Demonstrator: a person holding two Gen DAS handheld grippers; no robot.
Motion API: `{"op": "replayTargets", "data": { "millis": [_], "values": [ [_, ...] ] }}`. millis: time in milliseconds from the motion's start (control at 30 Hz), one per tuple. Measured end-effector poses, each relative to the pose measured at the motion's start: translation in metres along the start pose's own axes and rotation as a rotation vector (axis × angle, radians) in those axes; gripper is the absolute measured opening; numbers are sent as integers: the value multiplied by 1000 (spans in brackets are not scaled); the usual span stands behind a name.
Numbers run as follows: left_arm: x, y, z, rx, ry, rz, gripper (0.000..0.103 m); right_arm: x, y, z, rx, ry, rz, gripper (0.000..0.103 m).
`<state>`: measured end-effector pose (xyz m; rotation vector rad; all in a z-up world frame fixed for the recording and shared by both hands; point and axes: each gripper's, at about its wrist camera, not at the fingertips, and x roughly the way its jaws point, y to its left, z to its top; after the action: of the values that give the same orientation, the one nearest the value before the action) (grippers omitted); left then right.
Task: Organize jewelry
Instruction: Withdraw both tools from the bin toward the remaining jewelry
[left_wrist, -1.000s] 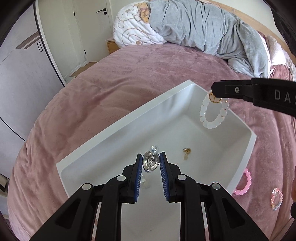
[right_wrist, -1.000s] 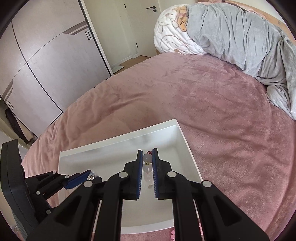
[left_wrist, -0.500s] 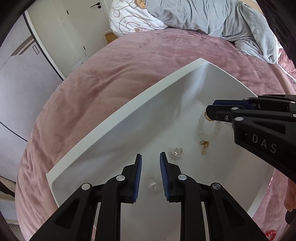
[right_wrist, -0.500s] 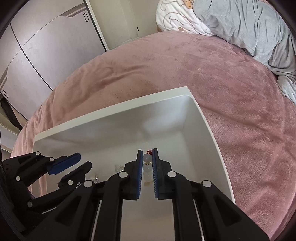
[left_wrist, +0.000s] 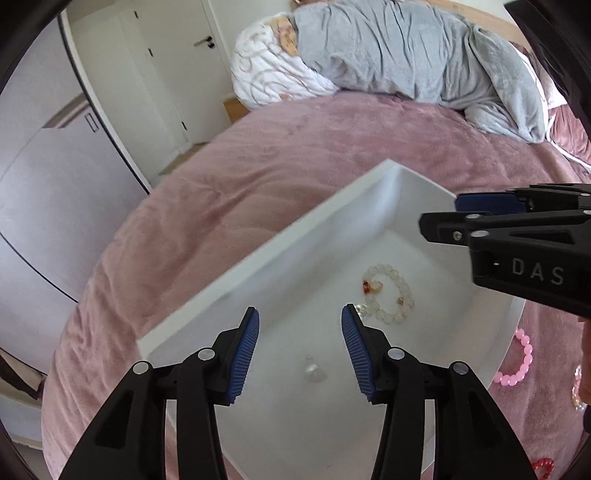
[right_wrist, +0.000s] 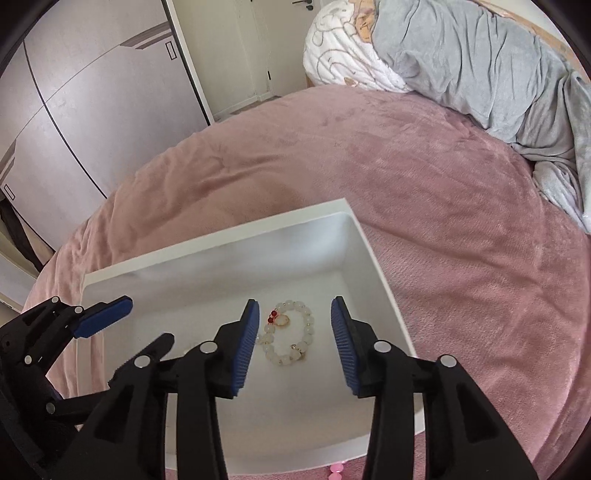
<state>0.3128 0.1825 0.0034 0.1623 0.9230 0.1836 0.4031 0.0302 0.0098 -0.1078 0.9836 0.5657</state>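
A white box (left_wrist: 280, 251) (right_wrist: 221, 240) lies on the pink bed cover. A white bead bracelet (left_wrist: 389, 293) (right_wrist: 290, 338) with a red and gold charm lies on its floor. A small clear piece (left_wrist: 312, 369) and a silver ring (left_wrist: 361, 309) lie near it. My left gripper (left_wrist: 300, 330) is open and empty above the box floor. My right gripper (right_wrist: 293, 328) is open and empty, straddling the bracelet from above; it also shows at the right of the left wrist view (left_wrist: 517, 229).
A pink bead bracelet (left_wrist: 519, 363), a pale bracelet (left_wrist: 578, 387) and a red one (left_wrist: 543, 464) lie on the cover to the right of the box. A grey blanket (right_wrist: 480, 62) and white pillow (right_wrist: 343, 62) lie at the far end. Wardrobe doors (right_wrist: 92, 92) stand at left.
The left gripper let the silver ring go into the box and opened wide. The right gripper opened and dropped the white bracelet onto the box floor. Both grippers rose.
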Motion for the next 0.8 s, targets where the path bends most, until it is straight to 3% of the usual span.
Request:
{"op": "replayTargets", "data": {
  "millis": [100, 200, 433, 500, 567, 667, 800],
  "values": [
    [-29, 3, 3, -38, -137, 56, 57, -30, -7, 1, -5, -55, -4, 49],
    [-52, 7, 5, -81, -220, 70, 62, -62, -19, -1, 5, -112, -7, 57],
    [-88, 2, -3, -123, -305, 61, 73, -114, -57, -23, 64, -181, -41, 64],
    [-98, 1, -11, -129, -329, 62, 86, -123, -66, -33, 80, -185, -49, 64],
    [-105, -6, -18, -118, -342, 73, 92, -131, -73, -45, 89, -187, -60, 65],
    [-112, -18, -29, -85, -335, 53, 92, -143, -80, -66, 96, -201, -75, 75],
    [-125, -33, -45, -56, -354, 16, 93, -153, -85, -91, 90, -199, -85, 76]
  ]
}}
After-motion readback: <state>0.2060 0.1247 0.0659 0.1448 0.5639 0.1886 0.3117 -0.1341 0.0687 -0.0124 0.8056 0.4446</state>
